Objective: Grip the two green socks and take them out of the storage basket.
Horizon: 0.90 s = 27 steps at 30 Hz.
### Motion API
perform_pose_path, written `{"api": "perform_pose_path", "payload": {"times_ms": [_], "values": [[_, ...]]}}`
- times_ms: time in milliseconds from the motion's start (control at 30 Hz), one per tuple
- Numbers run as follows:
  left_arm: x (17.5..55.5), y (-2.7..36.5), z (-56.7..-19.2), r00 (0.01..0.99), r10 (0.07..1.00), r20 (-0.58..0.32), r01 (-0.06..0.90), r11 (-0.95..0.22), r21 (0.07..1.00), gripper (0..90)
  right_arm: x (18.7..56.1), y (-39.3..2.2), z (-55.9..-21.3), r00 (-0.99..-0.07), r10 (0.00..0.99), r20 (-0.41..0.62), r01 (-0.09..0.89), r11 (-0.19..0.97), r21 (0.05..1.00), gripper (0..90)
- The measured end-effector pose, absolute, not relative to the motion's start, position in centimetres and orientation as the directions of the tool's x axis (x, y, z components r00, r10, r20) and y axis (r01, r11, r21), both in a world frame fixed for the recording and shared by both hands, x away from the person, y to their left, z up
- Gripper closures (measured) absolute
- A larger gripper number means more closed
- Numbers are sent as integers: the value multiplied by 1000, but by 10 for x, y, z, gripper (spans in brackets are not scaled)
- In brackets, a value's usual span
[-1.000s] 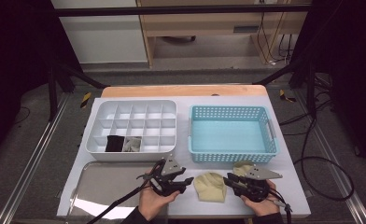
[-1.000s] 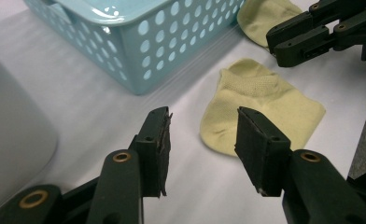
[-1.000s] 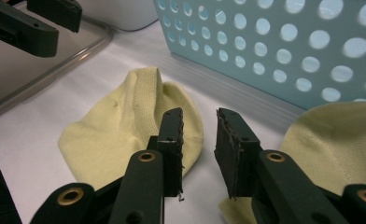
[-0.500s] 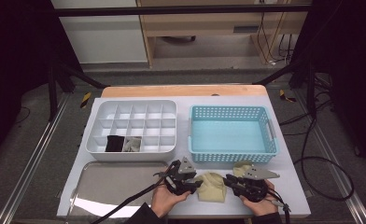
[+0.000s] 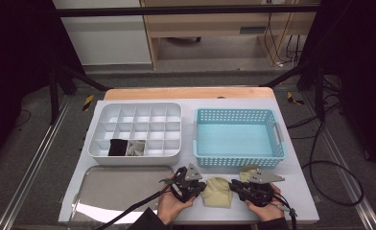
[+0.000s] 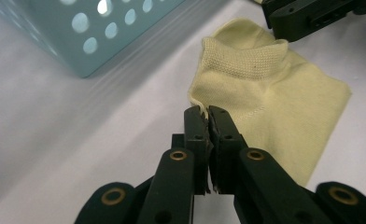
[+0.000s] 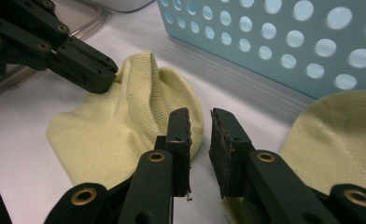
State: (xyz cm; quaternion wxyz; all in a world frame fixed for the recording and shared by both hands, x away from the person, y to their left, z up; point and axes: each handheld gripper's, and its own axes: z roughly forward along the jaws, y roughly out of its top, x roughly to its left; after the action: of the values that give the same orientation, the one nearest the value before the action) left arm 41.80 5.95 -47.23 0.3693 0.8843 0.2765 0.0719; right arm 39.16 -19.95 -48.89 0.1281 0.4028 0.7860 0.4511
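White tabletop [image 5: 296,191] bears a pale yellow sock [image 5: 217,192] before the blue basket [image 5: 237,138]; my left claw [image 6: 208,114], just closing, grasps its edge, my right claw [image 7: 200,122] is released beside it.

Left gripper [image 6: 208,111] jaws closed on the sock [image 6: 265,98] edge.

No text, label, brand, number or sign can be read anywhere in these views, neither on the compartment organiser, the blue basket, the metal tray, the yellow socks nor on the black grippers.
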Motion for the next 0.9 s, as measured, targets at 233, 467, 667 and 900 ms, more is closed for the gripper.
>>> {"api": "perform_pose_path", "payload": {"times_ms": [233,467,667,900], "values": [[403,82,-455,828,557,-65,415,-530,740,869,392,-198,-488,-650,740,172,505,252,825,774],[392,103,-458,813,579,-63,419,-506,754,868,394,-186,-488,-669,725,167,498,269,824,760],[386,114,-463,800,597,-58,429,-501,752,866,398,-178,-488,-675,718,167,503,282,817,769],[383,121,-468,785,617,-58,438,-487,756,866,399,-175,-489,-683,712,161,503,299,811,894]]}}
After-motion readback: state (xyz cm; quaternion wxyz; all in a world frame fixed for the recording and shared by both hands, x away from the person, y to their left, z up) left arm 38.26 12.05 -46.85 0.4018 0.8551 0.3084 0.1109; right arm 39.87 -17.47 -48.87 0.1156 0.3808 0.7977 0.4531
